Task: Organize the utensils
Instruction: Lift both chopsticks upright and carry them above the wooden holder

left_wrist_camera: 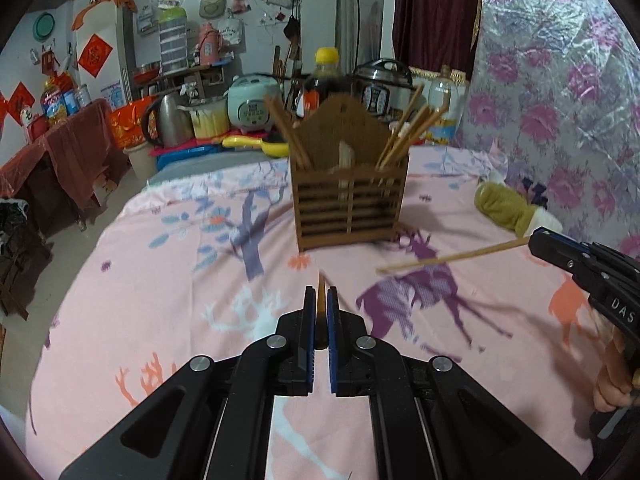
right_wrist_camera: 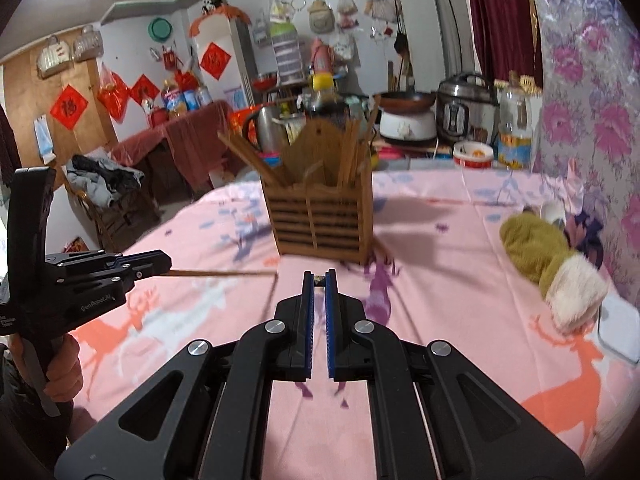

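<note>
Chopsticks are what's getting sorted here, and each gripper is carrying one. The left gripper is clamping its chopstick end-on, so only the tip is poking out between the blue pads. The right gripper is pinching the other chopstick by one end, with the rest sticking out sideways above the table. Both are hanging in the air just near of the wooden holder, which is already holding bunches of chopsticks in its left and right slots.

My guess is these are going to handle light and stiff, but thin and a bit slick, so they'll probably be swivelling in the pads if grabbed too near the end. Gripping closer to the middle looks safer for steering the tip into a slot.

The holder is sitting on a pink tablecloth with a deer print, and a plush toy is lying over to the right. Behind it all, a cluttered kitchen is filling the far side: rice cookers, a kettle, bottles, red decorations on the wall.
</note>
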A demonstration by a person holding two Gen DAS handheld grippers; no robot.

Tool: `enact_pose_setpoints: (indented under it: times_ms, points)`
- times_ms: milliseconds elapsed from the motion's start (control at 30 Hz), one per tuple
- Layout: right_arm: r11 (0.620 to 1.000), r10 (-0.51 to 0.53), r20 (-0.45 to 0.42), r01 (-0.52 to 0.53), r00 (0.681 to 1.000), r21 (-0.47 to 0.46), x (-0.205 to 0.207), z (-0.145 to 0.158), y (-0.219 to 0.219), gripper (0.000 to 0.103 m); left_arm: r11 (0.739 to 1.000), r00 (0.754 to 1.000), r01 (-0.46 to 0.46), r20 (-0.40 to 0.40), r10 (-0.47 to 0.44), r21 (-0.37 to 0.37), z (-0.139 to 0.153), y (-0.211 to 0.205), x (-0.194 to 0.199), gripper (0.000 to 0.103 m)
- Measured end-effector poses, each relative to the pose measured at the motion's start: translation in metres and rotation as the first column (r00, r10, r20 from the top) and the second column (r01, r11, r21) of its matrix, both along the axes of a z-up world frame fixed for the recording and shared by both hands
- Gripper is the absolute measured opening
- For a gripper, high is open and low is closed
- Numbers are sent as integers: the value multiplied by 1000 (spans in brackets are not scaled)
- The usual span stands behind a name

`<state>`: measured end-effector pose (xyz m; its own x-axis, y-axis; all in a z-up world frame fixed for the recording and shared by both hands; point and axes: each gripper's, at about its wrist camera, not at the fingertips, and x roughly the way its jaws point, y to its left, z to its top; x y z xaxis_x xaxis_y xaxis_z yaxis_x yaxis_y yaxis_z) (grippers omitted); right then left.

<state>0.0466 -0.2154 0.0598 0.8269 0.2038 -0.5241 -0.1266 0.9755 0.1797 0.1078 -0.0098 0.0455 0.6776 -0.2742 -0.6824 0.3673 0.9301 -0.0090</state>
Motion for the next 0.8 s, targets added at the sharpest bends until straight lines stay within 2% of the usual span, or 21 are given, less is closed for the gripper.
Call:
enact_pose_setpoints:
  times_ms: [200,600,800]
  points:
    - [1000,1,33,-1,999,-7,7,22,4,6,1000,1000,13,15,-12,-14,29,-11,13,6]
    - [1000,7,54,-7,999,-4,13,32,7,6,999,998,29,50,-28,-22,43,-27,21,6]
    - [1000,4,79,-3,997,-13,24,51,10,6,999,996,24,85,-21,-40,66,-30,32,6]
